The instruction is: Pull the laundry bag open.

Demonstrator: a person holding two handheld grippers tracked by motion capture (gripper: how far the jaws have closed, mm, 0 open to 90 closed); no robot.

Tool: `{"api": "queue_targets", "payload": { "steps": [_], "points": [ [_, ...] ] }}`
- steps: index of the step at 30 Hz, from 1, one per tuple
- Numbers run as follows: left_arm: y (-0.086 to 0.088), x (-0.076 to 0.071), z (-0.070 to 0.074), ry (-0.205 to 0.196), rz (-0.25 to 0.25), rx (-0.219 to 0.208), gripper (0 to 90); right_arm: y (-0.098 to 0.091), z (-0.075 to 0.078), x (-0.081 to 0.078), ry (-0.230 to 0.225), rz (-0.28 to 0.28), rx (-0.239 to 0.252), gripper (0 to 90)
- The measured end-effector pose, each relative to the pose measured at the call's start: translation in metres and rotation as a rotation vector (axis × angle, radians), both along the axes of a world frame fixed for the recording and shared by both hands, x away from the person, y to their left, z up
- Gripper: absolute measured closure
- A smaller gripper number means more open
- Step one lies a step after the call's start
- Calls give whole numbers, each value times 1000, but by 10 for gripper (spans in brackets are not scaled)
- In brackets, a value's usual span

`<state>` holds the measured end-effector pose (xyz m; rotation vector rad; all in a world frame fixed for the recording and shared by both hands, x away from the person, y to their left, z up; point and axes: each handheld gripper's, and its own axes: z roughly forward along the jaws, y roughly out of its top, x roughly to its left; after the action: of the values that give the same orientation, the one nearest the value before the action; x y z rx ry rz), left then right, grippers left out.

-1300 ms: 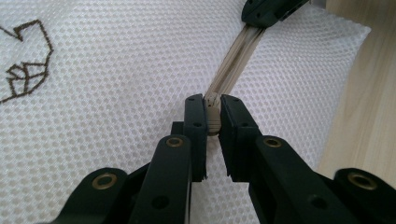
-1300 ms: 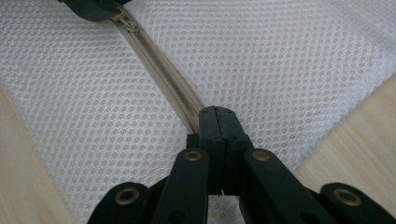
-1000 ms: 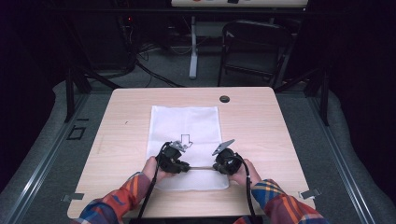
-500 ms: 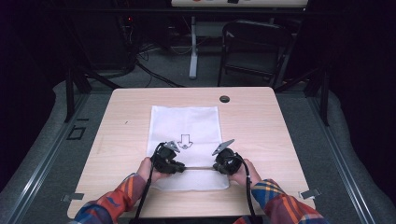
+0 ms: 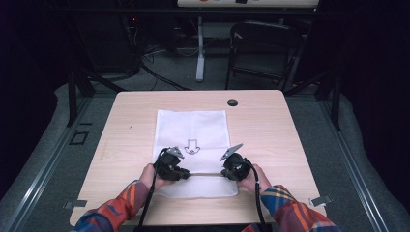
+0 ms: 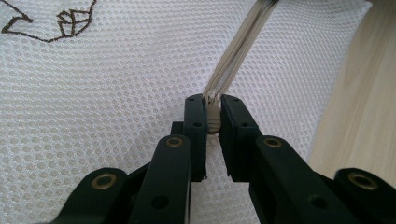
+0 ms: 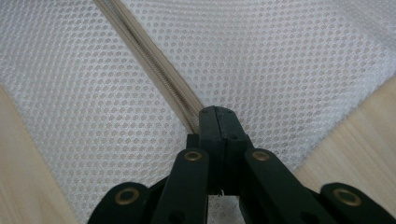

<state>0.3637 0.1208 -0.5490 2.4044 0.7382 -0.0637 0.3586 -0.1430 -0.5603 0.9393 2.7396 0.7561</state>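
Two tongs work one white mesh bag that lies flat on the bench, its beige zipper running straight between them along the near edge. The left tongs are pinched almost shut on the small pale zipper pull, which sits right between the tips. The right tongs are fully closed, clamping the mesh at the zipper's other end, with the zipper tape leading away from their tips.

The bag looks light, thin and floppy, so it will probably bunch and slide on the smooth wood unless one end is anchored; the right-hand grip seems to serve as that anchor. The zipper tape is likely the stiffest and safest part to hold, since open mesh could snag or stretch. The pull is small and could slip out, so a squeeze square across it, pulling in line with the zipper, seems best.
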Motion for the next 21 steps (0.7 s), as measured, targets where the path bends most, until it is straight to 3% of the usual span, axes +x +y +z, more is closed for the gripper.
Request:
{"api": "queue_targets", "payload": {
  "steps": [21],
  "points": [
    [0, -5, 0, -6, -13, 33, 811, -4, 2, 2, 42, -1, -7, 900]
  ]
}}
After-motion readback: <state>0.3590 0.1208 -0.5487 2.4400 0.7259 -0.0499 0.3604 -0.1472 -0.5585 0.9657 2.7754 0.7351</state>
